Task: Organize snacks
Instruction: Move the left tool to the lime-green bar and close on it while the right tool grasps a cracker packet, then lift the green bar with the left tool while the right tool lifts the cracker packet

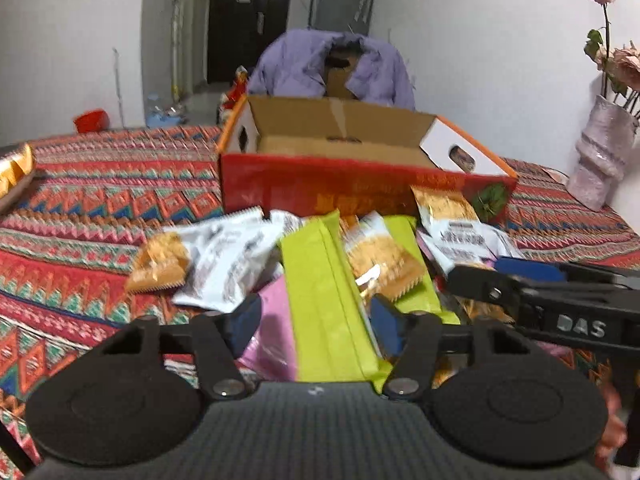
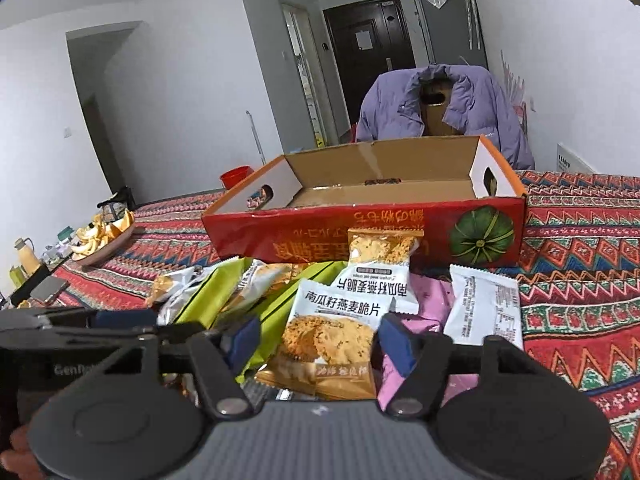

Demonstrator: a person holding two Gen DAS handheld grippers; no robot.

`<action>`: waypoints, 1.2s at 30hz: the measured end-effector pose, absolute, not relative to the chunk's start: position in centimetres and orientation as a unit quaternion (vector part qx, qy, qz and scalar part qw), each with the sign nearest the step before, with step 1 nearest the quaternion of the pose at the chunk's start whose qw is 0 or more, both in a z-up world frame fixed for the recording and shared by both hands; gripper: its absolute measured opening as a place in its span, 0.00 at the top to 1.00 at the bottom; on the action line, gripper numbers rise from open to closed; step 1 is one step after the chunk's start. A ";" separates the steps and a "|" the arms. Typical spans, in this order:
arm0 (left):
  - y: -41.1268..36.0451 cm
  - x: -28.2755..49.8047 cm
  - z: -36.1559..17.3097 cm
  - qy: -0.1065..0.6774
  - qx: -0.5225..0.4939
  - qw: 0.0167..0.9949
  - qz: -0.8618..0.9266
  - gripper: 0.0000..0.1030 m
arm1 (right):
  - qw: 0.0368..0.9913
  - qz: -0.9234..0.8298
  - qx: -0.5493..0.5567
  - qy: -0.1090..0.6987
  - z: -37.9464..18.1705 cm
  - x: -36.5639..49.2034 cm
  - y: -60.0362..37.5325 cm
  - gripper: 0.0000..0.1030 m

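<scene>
A heap of snack packets (image 2: 320, 312), white-and-gold oat crisps among lime-green (image 1: 324, 300) and pink (image 2: 432, 304) wrappers, is piled on the patterned surface (image 2: 580, 280). Just beyond it, an open red cardboard box (image 2: 360, 232) is set, its inside bare.

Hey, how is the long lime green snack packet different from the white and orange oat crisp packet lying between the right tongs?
The long lime green snack packet is plain, with a seam down its length; the white and orange oat crisp packet carries printed characters and a biscuit picture. The green one is long and narrow; the oat crisp one is shorter and squarer. The green lies between the left tongs, the other between the right tongs. Both lie in the same pile before the red cardboard box.
</scene>
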State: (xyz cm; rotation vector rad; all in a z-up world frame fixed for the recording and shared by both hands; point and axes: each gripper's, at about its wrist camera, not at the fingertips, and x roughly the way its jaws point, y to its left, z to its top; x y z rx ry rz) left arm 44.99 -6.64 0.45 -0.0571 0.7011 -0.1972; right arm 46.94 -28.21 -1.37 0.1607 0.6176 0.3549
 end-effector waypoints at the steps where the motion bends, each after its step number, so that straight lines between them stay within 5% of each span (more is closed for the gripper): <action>1: -6.5 45.1 0.2 0.348 -0.034 0.931 -0.105 0.45 | 0.933 0.175 0.080 0.304 -1.5 47.1 -28.1 0.44; 3: -6.2 45.3 -0.1 0.354 -0.051 0.926 -0.117 0.55 | 0.931 0.180 0.080 0.306 -1.8 47.3 -27.9 0.47; 9: -5.5 45.2 -0.1 0.350 -0.069 0.927 -0.115 0.61 | 0.934 0.174 0.079 0.304 -2.0 47.3 -27.8 0.53; 19: -5.7 41.2 2.2 0.312 -0.006 0.947 -0.080 0.61 | 0.943 0.172 0.054 0.280 0.5 44.3 -27.9 0.53; 36: -3.5 25.4 6.5 0.260 0.016 0.964 -0.047 0.61 | 0.958 0.160 0.001 0.237 4.9 26.4 -28.1 0.53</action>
